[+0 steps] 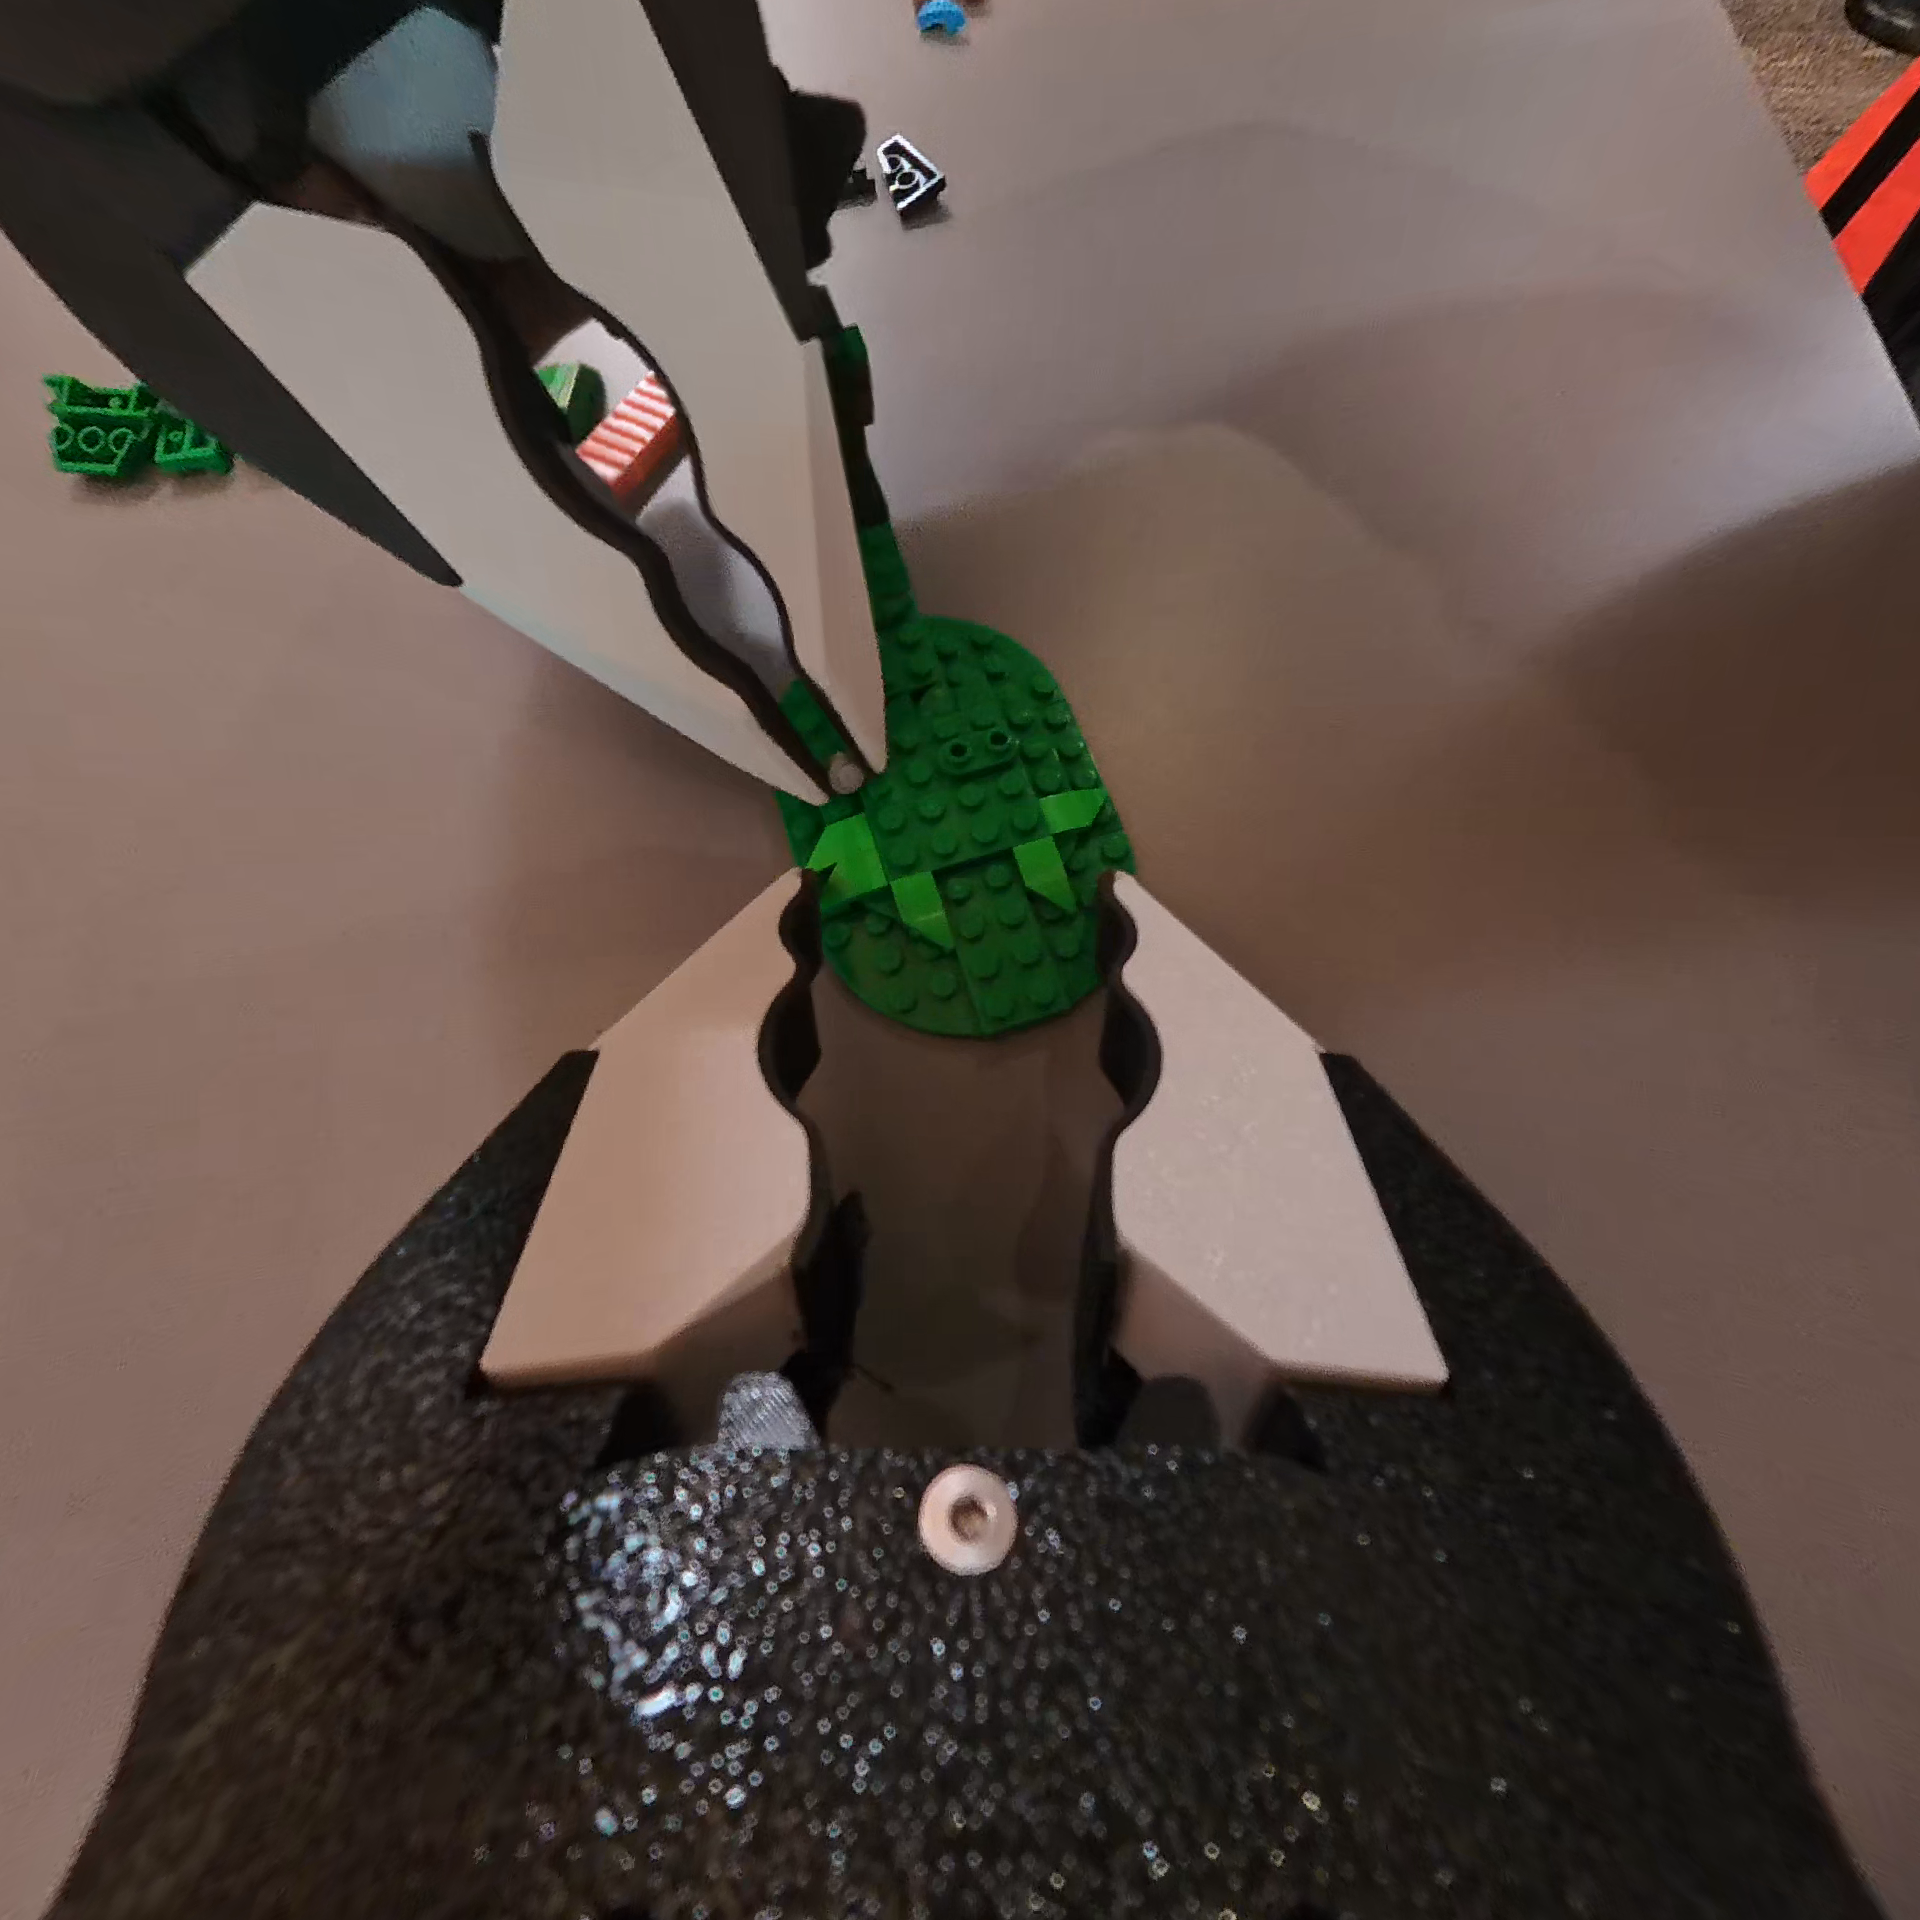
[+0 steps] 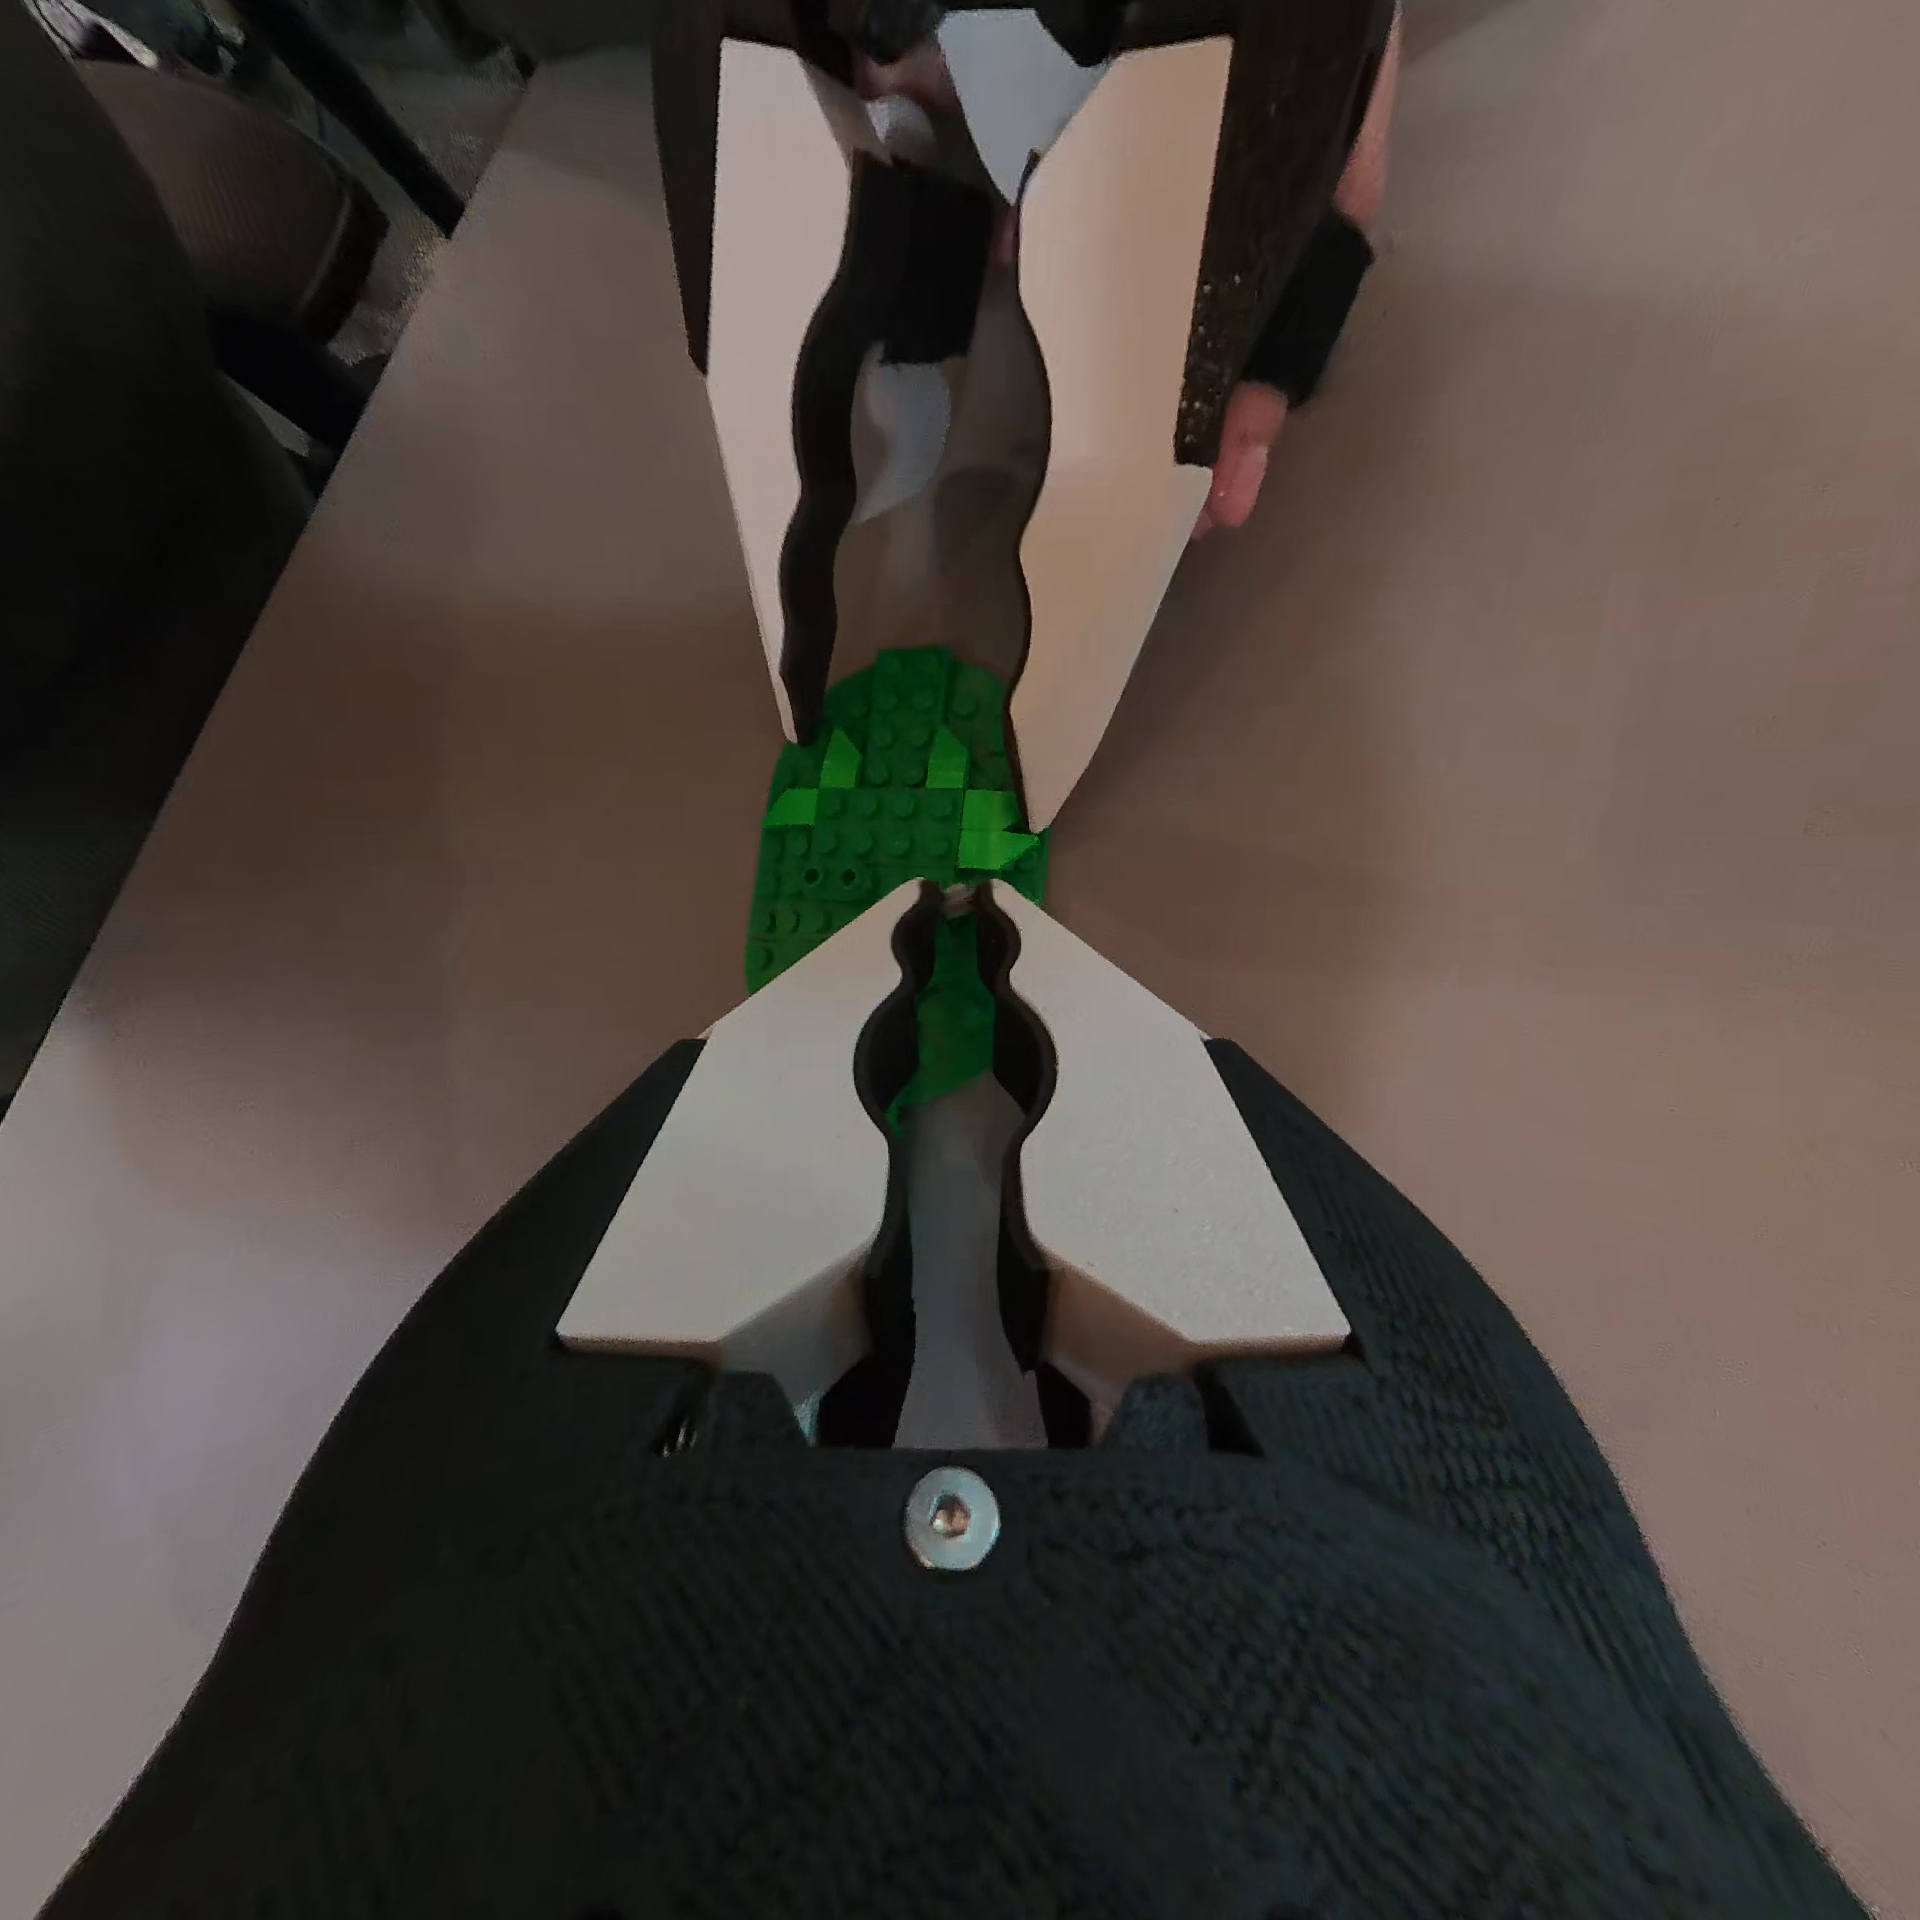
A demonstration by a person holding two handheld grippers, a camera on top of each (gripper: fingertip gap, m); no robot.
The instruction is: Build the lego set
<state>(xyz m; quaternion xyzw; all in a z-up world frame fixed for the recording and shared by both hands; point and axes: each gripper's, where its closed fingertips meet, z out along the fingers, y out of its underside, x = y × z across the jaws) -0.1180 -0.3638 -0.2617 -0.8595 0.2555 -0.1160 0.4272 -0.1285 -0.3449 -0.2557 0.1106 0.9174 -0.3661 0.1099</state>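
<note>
A green oval Lego build (image 1: 977, 831) with lighter green wedge tiles lies flat on the tan table; it also shows in the right wrist view (image 2: 883, 821). A narrow green strip (image 1: 883, 561) runs off its far end. My left gripper (image 1: 956, 883) has its jaws wide, one tip against each side edge of the build's near end. My right gripper (image 2: 961, 888) is shut on a small grey round piece (image 2: 956, 896) and holds it on the build's studs. In the left wrist view the right gripper (image 1: 847, 784) comes in from the upper left with the piece (image 1: 844, 774).
Loose green bricks (image 1: 114, 436) lie at the left, a red ribbed piece (image 1: 629, 436) and a green piece (image 1: 566, 390) behind the right gripper. A black printed tile (image 1: 914, 177) and a blue piece (image 1: 940, 16) lie farther off. The table edge (image 2: 312, 499) runs along the left. My two grippers' fingertips are within a few centimetres of each other.
</note>
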